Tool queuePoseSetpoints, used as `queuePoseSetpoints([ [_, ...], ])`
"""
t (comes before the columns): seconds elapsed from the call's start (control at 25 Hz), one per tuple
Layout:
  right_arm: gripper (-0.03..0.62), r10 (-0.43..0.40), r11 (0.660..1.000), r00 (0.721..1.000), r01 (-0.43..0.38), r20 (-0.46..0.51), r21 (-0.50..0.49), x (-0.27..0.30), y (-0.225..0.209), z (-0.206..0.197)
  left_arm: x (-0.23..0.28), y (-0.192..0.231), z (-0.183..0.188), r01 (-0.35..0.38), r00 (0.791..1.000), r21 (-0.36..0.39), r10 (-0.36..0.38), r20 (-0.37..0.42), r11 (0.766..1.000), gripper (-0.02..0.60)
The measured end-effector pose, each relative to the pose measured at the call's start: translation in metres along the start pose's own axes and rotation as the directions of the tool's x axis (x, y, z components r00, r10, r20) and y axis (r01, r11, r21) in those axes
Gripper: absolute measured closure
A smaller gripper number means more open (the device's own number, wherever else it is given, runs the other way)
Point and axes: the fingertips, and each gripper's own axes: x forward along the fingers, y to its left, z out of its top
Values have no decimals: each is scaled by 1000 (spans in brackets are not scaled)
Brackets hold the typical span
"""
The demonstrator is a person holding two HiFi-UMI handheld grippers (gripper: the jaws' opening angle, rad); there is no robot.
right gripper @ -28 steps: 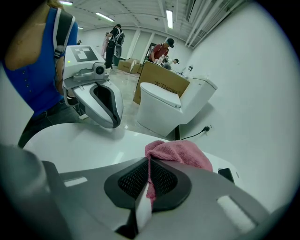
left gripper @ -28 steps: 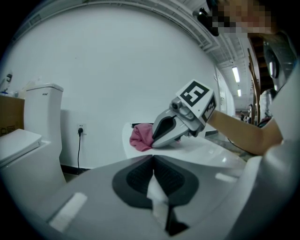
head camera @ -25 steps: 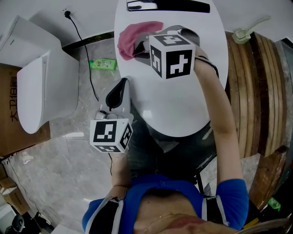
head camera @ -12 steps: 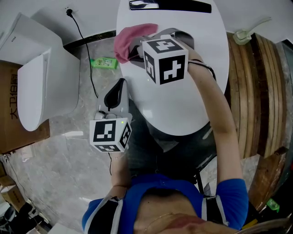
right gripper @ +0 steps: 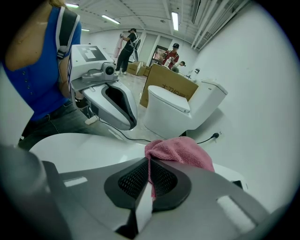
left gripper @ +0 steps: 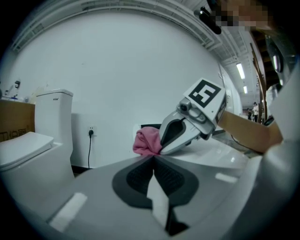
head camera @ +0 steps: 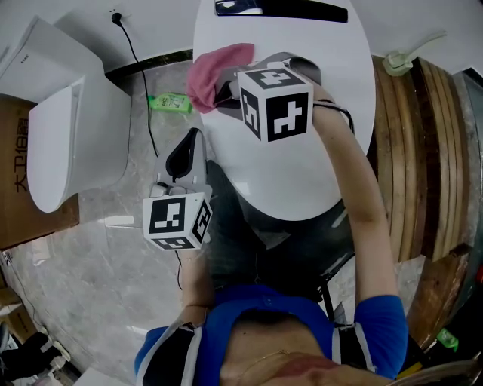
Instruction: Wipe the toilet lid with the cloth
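**Right gripper holds cloth at the lid's far left rim; left gripper closed and empty**

1. Right gripper (head camera: 223, 92): its jaws are pressed together on a fold of the pink cloth (head camera: 216, 66). The right gripper view shows the fabric pinched between the pads (right gripper: 149, 174), with the rest of the cloth (right gripper: 183, 153) bunched just past the tips.

2. Cloth: it lies on the white toilet lid (head camera: 302, 173) at the far left part, near the hinge end. Its outer edge reaches the lid's left rim. Whether it hangs over the rim cannot be told.

3. Left gripper (head camera: 195, 140): its jaws are closed on each other with nothing between them, as its own view confirms (left gripper: 153, 161). It is held low, just beside the lid's left rim and well short of the cloth. Contact with the rim cannot be told. It points toward the cloth (left gripper: 146, 142) and the right gripper (left gripper: 178, 136).

4. Surroundings: a second toilet (head camera: 60, 143) stands on the floor to the left. A black cable (head camera: 139, 83) runs from a wall socket (head camera: 113, 18). A green packet (head camera: 170, 103) lies on the floor near the cloth. Wooden boards (head camera: 423, 151) are to the right.
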Motion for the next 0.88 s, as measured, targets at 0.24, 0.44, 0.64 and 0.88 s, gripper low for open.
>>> queuePoseSetpoints([
  [0.24,583,34,999,999,-35,16,27,-5,12,1,-3,2,4,-6,1000,-4,6,16,1000,581],
  [0.44,583,50,997,998,-52,31,60,-8,21,2,-3,3,6,-7,1000,-6,7,20,1000,581],
  [0.64,583,13,992,998,-22,68,127,-12,29,2,0,4,10,-5,999,-17,6,33,1000,581],
  [0.88,583,-38,993,998,31,59,115,-15,36,1,5,-6,12,8,999,-9,-7,37,1000,581],
])
